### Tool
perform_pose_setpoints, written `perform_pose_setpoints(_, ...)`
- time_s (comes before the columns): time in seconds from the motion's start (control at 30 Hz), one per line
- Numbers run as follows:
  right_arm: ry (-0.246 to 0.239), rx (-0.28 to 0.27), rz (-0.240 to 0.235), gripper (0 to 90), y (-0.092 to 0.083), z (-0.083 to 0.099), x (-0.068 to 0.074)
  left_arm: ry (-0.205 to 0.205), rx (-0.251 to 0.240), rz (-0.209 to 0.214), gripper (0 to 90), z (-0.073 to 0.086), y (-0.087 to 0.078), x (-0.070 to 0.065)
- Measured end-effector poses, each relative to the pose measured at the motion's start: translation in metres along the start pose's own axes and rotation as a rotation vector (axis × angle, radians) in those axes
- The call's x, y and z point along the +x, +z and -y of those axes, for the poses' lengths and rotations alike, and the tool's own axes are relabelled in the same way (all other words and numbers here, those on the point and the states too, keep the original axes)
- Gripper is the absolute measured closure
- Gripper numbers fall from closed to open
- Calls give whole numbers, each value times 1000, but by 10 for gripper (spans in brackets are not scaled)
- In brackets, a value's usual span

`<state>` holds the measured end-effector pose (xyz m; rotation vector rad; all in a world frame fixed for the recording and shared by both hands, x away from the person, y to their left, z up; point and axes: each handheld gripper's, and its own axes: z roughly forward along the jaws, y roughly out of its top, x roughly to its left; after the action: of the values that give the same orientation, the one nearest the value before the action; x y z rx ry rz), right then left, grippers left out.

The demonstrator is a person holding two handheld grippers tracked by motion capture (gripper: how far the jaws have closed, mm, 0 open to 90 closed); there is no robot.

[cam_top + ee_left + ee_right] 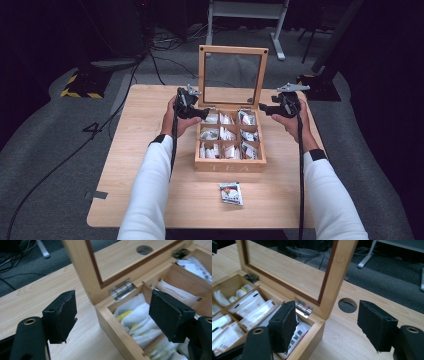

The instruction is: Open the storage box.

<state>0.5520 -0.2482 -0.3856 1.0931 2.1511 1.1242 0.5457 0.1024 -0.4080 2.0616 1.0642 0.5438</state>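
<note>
The light wooden tea box with nine compartments (230,165) stands at the middle of the pale wooden table (145,150), its glass-paned wooden lid (232,75) raised upright on two metal hinges at the back edge. The compartments hold paper-wrapped tea bags, mostly white, some with coloured print; which sort lies in which compartment cannot be told. One small white tea sachet with coloured print (231,193) lies flat on the table in front of the box, well apart from it and from both hands. The left gripper (201,113) sits at the box's back left corner; in the left gripper view its fingers (61,316) stand apart with the corner of the box wall between them, one finger over the table and the other over the back left compartment, and nothing is pressed or grasped. The right gripper (264,108) sits at the back right corner; in the right gripper view its fingers (284,325) are released wide, one over the back right compartment and the other over the bare table near a round cable hole (347,305), holding nothing. Judgement: the lid is already open and the box is largely stocked, so the opening step appears done. The sachet on the table remains outside the box, and neither gripper has taken hold of anything. Whether the next move concerns the lid or the loose sachet cannot be settled from this position.
</note>
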Motion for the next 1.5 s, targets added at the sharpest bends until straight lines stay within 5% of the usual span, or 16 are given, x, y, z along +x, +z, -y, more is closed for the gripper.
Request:
perform_pose_setpoints(0.13,-3,8,12,320,7,-7,-2,-28,7,-11,242,-5,8,5)
perform_pose_setpoints(0.5,38,75,29,319,39,-8,-5,-21,33,-49,256,-19,29,-1)
perform_pose_setpoints(0.73,77,71,27,320,51,-8,-5,-154,12,-156,235,-19,30,11)
perform_pose_setpoints(0.83,84,73,21,321,53,-10,-2,-205,27,-130,225,-17,32,19)
perform_pose_setpoints(1.0,67,54,-6,324,53,-18,5,-181,36,-75,207,-18,36,17)
perform_pose_setpoints(1.5,66,70,-6,315,63,-22,6,-113,56,-22,251,-20,45,12)
